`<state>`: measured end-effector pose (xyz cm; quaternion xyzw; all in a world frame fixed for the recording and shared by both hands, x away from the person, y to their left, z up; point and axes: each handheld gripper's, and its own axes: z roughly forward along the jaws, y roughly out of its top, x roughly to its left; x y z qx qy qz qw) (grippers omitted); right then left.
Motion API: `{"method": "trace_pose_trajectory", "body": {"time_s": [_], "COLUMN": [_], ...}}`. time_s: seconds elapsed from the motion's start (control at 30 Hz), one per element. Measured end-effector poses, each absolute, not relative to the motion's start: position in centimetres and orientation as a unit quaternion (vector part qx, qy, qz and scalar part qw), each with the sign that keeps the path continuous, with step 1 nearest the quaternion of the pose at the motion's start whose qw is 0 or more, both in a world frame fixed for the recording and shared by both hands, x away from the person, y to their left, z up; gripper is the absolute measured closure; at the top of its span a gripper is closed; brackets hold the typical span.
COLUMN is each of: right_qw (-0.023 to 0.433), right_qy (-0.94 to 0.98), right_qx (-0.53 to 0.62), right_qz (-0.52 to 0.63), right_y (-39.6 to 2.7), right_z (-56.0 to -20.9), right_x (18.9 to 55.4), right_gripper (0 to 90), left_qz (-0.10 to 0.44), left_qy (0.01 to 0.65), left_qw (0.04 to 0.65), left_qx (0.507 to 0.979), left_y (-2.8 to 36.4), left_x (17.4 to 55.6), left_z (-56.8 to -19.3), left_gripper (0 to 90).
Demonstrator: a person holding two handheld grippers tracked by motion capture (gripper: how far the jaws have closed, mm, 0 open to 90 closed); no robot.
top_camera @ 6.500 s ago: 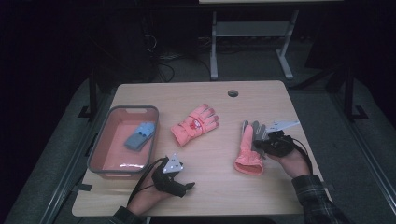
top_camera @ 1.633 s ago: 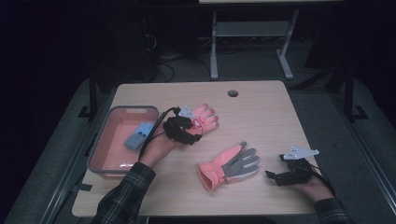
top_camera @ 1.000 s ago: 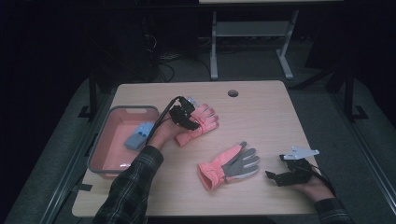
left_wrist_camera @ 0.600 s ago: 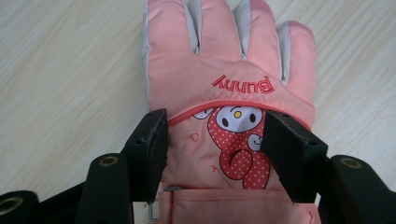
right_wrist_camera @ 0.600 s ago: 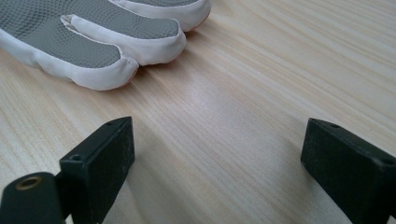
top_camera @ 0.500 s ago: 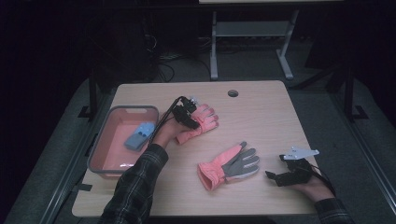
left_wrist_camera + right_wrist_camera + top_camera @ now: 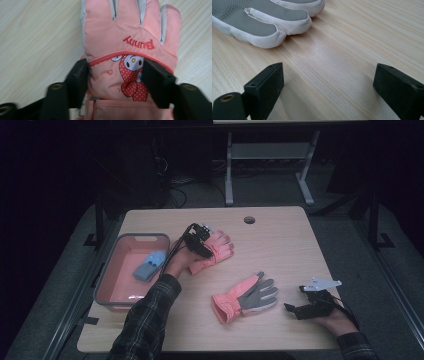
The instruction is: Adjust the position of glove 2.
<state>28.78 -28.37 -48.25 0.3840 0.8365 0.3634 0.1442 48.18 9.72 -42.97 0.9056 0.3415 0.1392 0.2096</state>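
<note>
a: item one, table, pale wood. what sits on it?

b: item two, pink bin at its left edge, a blue glove lying inside. item three, pink bunny glove, back side up, just right of the bin. item four, second pink glove, grey palm up, near the table's middle toward the front.

a: grippers?

b: left gripper sits over the bunny glove's cuff end. in the left gripper view its jaws straddle the glove at the printed patch, one on each side, and they have just been closing, glove between them. whether the pads press yet i can't quite settle; they look to touch the fabric edges. right gripper rests at the front right, jaws wide apart with nothing between them; the grey-palmed glove's fingers lie well ahead of it.

a: changed lately?

b: the left hand went from the front edge out to the bunny glove and settled on it. the grey-palmed glove lies flatter and more central than when the right gripper held it.

a: meaning?

b: likely the pinch before lifting this glove toward the bin.
</note>
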Motion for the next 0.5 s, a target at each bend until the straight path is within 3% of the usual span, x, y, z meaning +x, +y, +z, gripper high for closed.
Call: {"method": "trace_pose_trajectory", "body": {"time_s": [0.23,0.5], "right_qw": [0.145,0.145], "right_qy": [0.837,0.837], "right_qx": [0.383,0.383], "right_qz": [0.363,0.363], "right_y": [-28.4,-28.4], "right_z": [-48.3,-48.3], "right_x": [28.8,28.8], "right_gripper": [9.2,9.1], "left_qz": [0.132,0.103], "left_qy": [0.349,0.350], "left_qw": [0.208,0.224], "left_qx": [0.904,0.904], "left_y": [10.0,10.5], "left_x": [47.8,47.4], "left_z": [-42.1,-41.0], "left_gripper": [73.2,82.0]}}
